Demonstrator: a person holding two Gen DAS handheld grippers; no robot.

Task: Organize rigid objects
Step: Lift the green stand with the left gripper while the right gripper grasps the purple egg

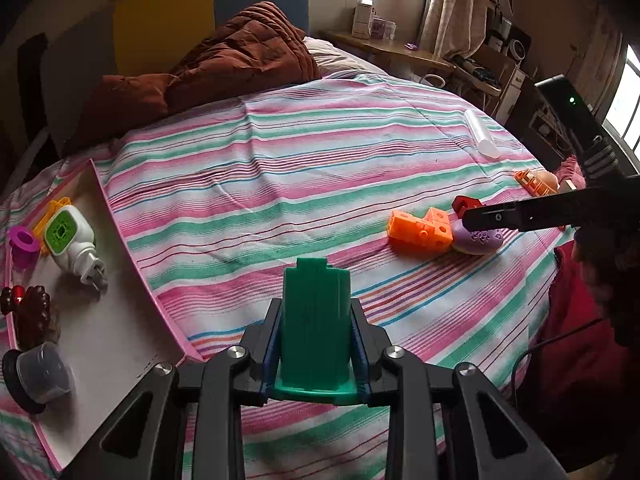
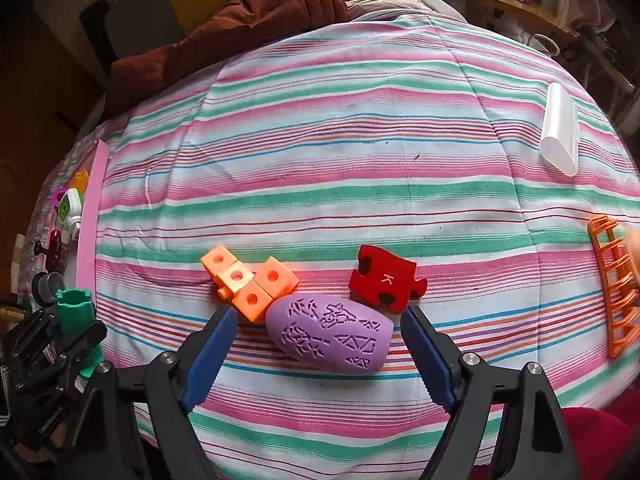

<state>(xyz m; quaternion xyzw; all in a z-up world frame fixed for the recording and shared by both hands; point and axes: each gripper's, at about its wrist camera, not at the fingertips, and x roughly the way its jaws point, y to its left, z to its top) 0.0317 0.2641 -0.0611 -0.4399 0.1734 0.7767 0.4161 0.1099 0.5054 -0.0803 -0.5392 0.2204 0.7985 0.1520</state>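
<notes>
My left gripper (image 1: 316, 320) is shut on a green plastic tube (image 1: 314, 320), held upright above the striped bedspread; the same green tube (image 2: 74, 310) shows at the left edge of the right wrist view. My right gripper (image 2: 318, 320) hangs open over a purple patterned oval (image 2: 330, 332), its blue pads on either side without touching it. Orange linked cubes (image 2: 246, 280) lie against the oval's left end, and a red puzzle piece (image 2: 384, 278) sits just behind it. In the left wrist view the right gripper (image 1: 480, 218) reaches over the purple oval (image 1: 478, 242).
A white tray with a pink rim (image 1: 120, 240) lies at the left, holding a green-and-white plug-in device (image 1: 70, 240), a purple ring (image 1: 24, 240), a dark figurine (image 1: 32, 316) and a grey cap (image 1: 44, 372). A white tube (image 2: 560, 134) and an orange rack (image 2: 614, 288) lie at the right. A brown duvet (image 1: 224, 60) is behind.
</notes>
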